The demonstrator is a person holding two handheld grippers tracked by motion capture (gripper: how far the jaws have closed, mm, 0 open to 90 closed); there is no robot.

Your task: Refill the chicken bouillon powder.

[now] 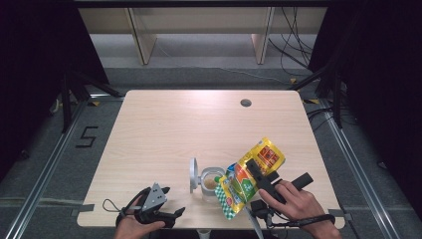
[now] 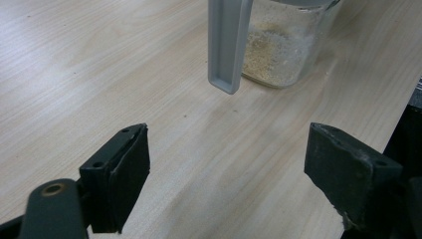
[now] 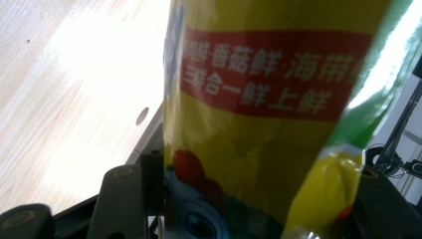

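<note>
Near the front edge of the pale wooden table (image 1: 164, 124), I have the right gripper (image 1: 255, 172) clamped about halfway closed on a yellow and green printed foil seasoning pouch (image 1: 249, 177), its jaws pressing the pouch from either side. In the right gripper view the pouch (image 3: 263, 99) stands up between the jaws, with a red band of white lettering across it. From the high view the pouch is tilted, its lower checked end hanging right over the mouth of a small clear glass jar (image 1: 212, 184) that has its grey hinged lid (image 1: 193, 174) flipped up. Pale granules lie in the jar's bottom (image 2: 271, 55). My left gripper (image 1: 166, 206) rests near the table's front edge, left of the jar, with its jaws spread wide and nothing between them.
</note>
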